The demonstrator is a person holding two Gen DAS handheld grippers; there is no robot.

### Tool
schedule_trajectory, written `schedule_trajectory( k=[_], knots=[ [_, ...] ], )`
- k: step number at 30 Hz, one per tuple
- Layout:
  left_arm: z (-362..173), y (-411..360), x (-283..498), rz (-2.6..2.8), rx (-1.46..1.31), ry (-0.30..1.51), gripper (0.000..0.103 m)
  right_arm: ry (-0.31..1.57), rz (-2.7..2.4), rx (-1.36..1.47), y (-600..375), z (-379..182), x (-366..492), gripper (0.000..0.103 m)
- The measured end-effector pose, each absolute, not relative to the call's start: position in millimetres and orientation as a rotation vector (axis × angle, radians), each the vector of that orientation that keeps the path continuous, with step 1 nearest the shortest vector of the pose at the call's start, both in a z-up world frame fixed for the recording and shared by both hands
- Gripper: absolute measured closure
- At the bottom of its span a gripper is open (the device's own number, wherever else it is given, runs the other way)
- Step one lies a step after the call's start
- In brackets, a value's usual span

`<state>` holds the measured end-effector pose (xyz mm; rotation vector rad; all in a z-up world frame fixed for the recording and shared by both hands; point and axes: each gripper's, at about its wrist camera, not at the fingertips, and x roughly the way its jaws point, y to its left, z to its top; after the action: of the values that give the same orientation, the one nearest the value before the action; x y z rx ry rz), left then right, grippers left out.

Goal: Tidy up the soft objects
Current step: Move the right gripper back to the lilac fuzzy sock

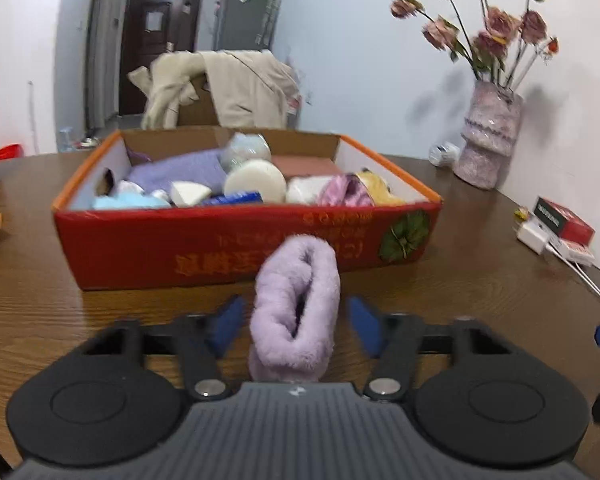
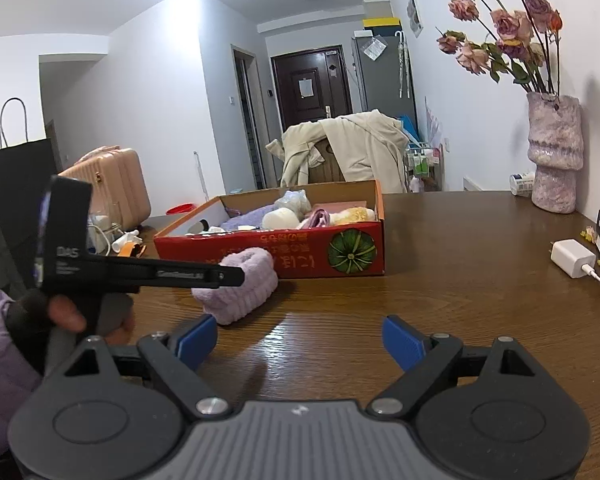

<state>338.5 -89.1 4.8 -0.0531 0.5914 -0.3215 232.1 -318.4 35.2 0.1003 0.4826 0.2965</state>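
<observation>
Lilac fleece roll framed by the left gripper, short of the box

The brown wood-grain tabletop (image 2: 440, 248) carries everything in play. Its largest load is a shallow red cardboard box (image 1: 228, 248) with an orange rim, already partly filled with soft items: a purple cloth, pale round pads, and a pink and yellow bundle. A mottled pink vase (image 2: 554, 160) of dried roses stands well apart, near the wall.

The task's object, a lilac fleece roll (image 1: 296, 308), lies on the tabletop just in front of the box's near wall, outside it. From the left wrist view it runs lengthwise between the blue pads (image 1: 362, 322) of the left gripper (image 1: 296, 324).

Left gripper: jaws partly closed, one on each side of the roll. A narrow gap shows at each pad, so the fleece is framed but not visibly clamped. Right gripper (image 2: 300, 342): jaws spread wide over bare tabletop, holding nothing.

Handling, judged from its look:
- Light and plush; it should compress readily and spring back.
- It is not fragile, and firm pressure should do no harm.
- The loose pile may slide, and the folded layers may unroll if only the outer one is caught.

Recommended hold: across the middle of the roll, squeezing all layers together, deep between the pads.
</observation>
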Motion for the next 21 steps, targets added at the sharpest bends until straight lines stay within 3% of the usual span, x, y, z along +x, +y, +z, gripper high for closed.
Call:
schedule_trajectory(
  k=[3,7,8,10,11,14,21],
  knots=[
    [0.5,-90.4,325.3,-0.359,0.011,0.576,0.076,0.5,0.288,0.113,-319.4,30.8,237.8,0.015],
    [-3.0,-98.3,288.2,-0.438,0.197,0.512,0.074,0.516,0.28,0.147,-317.3,27.9,244.6,0.015],
    [-4.9,-99.6,277.9,-0.46,0.227,0.497,0.07,0.518,0.282,0.154,-315.8,27.9,246.5,0.015],
    [-7.2,-98.9,261.7,-0.51,0.248,0.496,0.043,0.515,0.286,0.157,-313.1,29.3,250.3,0.015],
    [-7.6,-95.7,253.6,-0.526,0.234,0.494,0.041,0.514,0.289,0.155,-310.7,30.2,252.4,0.015],
    [-4.4,-80.6,240.8,-0.526,0.129,0.51,0.041,0.506,0.31,0.146,-303.0,34.2,265.5,0.015],
    [9.9,-53.3,233.5,-0.411,-0.064,0.513,0.041,0.558,0.422,0.181,-273.3,45.5,344.5,0.033]
  ],
)
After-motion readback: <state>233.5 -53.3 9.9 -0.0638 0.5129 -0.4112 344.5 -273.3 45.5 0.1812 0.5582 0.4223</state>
